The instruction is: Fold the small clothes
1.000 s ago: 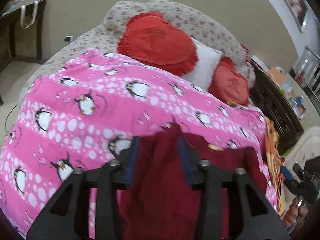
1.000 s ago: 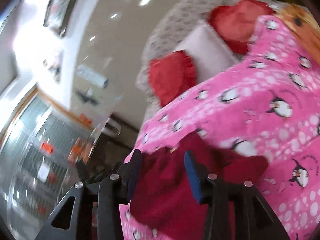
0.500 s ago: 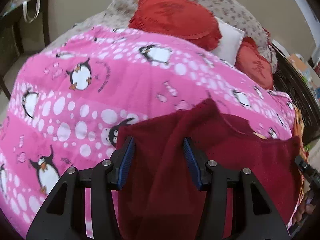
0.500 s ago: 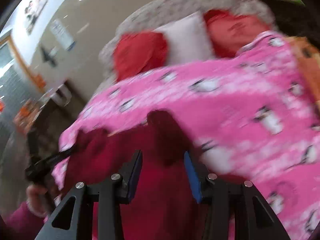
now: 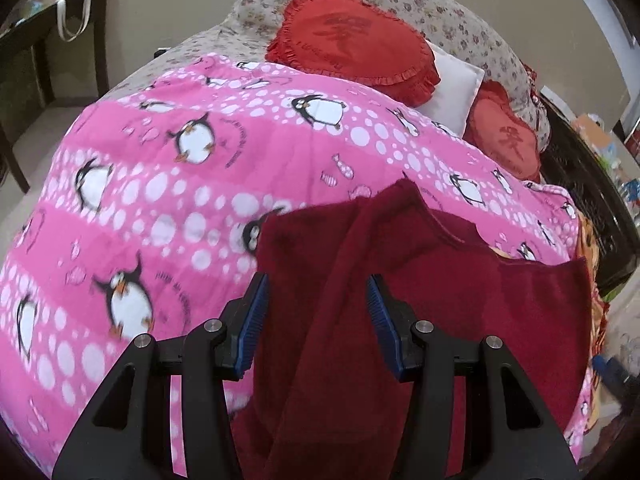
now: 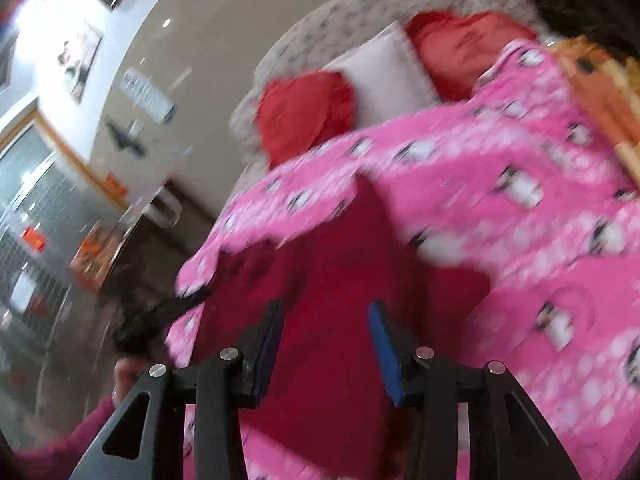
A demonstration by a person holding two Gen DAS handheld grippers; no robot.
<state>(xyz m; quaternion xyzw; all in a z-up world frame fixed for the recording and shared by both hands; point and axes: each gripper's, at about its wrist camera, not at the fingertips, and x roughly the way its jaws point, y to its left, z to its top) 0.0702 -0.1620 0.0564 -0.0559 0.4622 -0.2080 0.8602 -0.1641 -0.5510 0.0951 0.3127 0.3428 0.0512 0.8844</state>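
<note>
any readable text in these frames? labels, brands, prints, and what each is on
No text can be read for certain.
Large red heart cushion: a dark embroidered character and a curved line of lettering, too small to read.
Smaller red cushion: a similar dark character, unclear.
Pink penguin blanket: curved script beside the penguins, blurred.
White wall sign: dark print, smeared by motion.
Dark red garment: no label or print showing.

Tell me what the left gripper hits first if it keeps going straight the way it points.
Most likely the dark red garment: its cloth already fills the gap in the left gripper. Beyond it lies the pink penguin blanket; the depth between them is unclear.
</note>
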